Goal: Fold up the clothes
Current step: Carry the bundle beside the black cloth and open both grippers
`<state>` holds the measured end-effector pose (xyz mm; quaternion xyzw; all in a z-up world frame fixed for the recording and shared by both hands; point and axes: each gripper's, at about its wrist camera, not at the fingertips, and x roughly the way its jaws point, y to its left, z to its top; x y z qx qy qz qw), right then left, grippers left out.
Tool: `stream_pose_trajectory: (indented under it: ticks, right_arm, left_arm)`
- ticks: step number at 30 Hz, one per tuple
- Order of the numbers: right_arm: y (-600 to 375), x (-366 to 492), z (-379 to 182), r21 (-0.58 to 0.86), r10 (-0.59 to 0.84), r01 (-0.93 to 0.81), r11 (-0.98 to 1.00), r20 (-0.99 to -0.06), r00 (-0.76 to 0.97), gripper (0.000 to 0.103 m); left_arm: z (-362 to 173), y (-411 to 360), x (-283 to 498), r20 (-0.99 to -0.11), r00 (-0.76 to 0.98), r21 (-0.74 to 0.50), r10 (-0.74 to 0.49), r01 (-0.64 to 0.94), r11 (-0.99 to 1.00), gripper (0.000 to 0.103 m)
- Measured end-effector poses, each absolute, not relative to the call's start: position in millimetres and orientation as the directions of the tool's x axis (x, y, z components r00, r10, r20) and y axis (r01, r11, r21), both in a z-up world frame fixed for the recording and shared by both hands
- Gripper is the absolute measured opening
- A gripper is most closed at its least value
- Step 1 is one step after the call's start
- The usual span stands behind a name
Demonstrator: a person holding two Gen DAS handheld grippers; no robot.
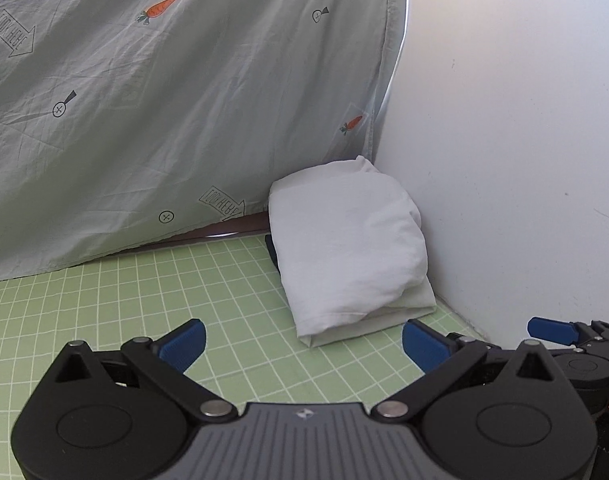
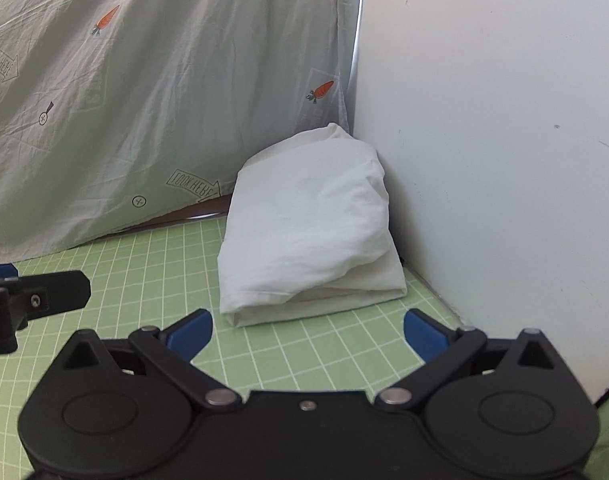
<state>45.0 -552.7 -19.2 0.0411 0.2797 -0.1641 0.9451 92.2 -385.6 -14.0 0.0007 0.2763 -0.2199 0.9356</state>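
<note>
Folded white cotton garment (image 1: 346,244) parked in corner on green gridded mat (image 1: 144,312). Left gripper (image 1: 302,342) and right gripper (image 2: 308,334) spread wide, empty. Folding apparently finished; nothing unfolded visible.

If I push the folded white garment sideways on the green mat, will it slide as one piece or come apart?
The folded white garment is probably soft and light: its top bulges and wrinkles. A low push would likely slide it whole. A high push may shift the loose upper layers, since its layered edges look open at the front.

Matt white cloth bundle (image 1: 346,240) on smooth gridded mat (image 1: 124,300).
</note>
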Motion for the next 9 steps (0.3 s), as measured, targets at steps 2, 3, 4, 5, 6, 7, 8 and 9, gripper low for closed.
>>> stream_pose_trajectory:
  ticks: [2, 3, 4, 5, 6, 7, 8, 9]
  right_arm:
    - [-550.6, 35.4, -23.6, -0.016, -0.286, 0.334, 0.942, -0.556, 0.781, 0.103]
    - [-549.5, 30.6, -25.2, -0.014, -0.285, 0.334, 0.942, -0.561, 0.778, 0.103]
    - [-548.5, 25.8, -26.5, -0.012, -0.283, 0.335, 0.942, -0.565, 0.775, 0.103]
    - [-547.5, 22.1, -27.5, -0.011, -0.282, 0.335, 0.942, -0.568, 0.774, 0.103]
    - [-546.5, 18.8, -28.5, -0.01, -0.281, 0.335, 0.942, -0.57, 0.772, 0.103]
    - [-545.9, 16.5, -28.9, -0.01, -0.281, 0.336, 0.942, -0.571, 0.772, 0.103]
    - [-545.4, 15.1, -29.0, -0.011, -0.282, 0.337, 0.942, -0.57, 0.771, 0.103]
    - [-544.8, 13.5, -28.9, -0.013, -0.285, 0.338, 0.941, -0.57, 0.771, 0.103]
  left_arm:
    - [-19.2, -380.6, 82.0, -0.534, 0.738, -0.13, -0.413, 0.411, 0.902, 0.103]
    - [-21.1, -378.2, 78.1, -0.54, 0.733, -0.133, -0.414, 0.411, 0.902, 0.103]
    - [-22.6, -375.8, 75.1, -0.546, 0.728, -0.136, -0.415, 0.411, 0.901, 0.103]
    - [-23.7, -373.6, 72.2, -0.549, 0.726, -0.136, -0.414, 0.412, 0.901, 0.103]
    - [-24.2, -372.0, 69.7, -0.552, 0.725, -0.132, -0.412, 0.412, 0.901, 0.103]
    - [-24.4, -370.9, 67.4, -0.553, 0.725, -0.127, -0.41, 0.413, 0.902, 0.103]
    - [-24.5, -370.0, 65.6, -0.554, 0.725, -0.123, -0.409, 0.415, 0.902, 0.103]
    - [-24.7, -369.2, 64.2, -0.554, 0.725, -0.121, -0.41, 0.417, 0.901, 0.103]
